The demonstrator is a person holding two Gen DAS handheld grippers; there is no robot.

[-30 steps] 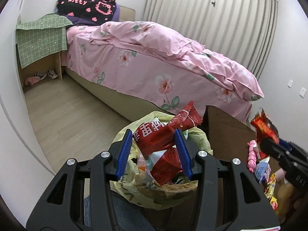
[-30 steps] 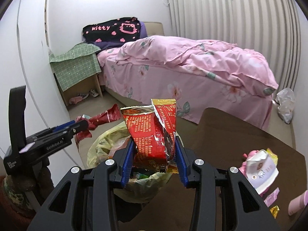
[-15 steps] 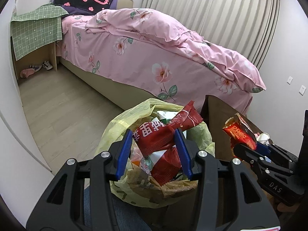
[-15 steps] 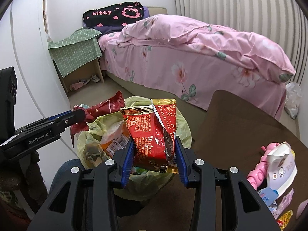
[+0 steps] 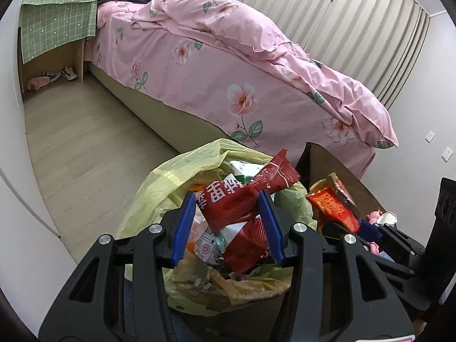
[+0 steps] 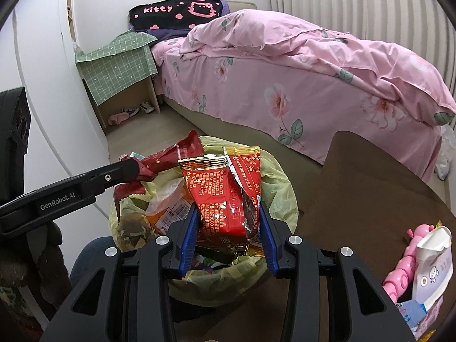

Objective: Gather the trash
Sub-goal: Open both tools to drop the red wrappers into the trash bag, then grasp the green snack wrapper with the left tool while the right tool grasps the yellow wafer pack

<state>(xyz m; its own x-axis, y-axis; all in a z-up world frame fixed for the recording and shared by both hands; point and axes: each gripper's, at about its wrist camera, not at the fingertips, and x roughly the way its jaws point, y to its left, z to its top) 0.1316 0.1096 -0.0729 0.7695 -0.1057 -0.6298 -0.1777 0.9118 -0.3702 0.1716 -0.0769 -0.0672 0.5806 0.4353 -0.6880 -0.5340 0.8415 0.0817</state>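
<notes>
Red wrapper (image 5: 228,202) pinched in left claw (image 5: 226,199); right claw (image 6: 228,213) grips foil packet (image 6: 225,196).

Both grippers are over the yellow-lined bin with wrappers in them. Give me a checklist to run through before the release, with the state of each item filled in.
1. Left gripper shut on the dark red wrapper: ok.
2. Right gripper shut on the red and gold packet: ok.
3. Dark red wrapper above the mouth of the yellow bin liner: ok.
4. Red and gold packet above the liner's mouth: ok.
5. Room left in the bin: not ok, trash is already heaped to the rim, so a dropped piece might slide off.
6. More trash left on the brown table: not ok, a torn white packet and other bits lie at its right edge.
</notes>
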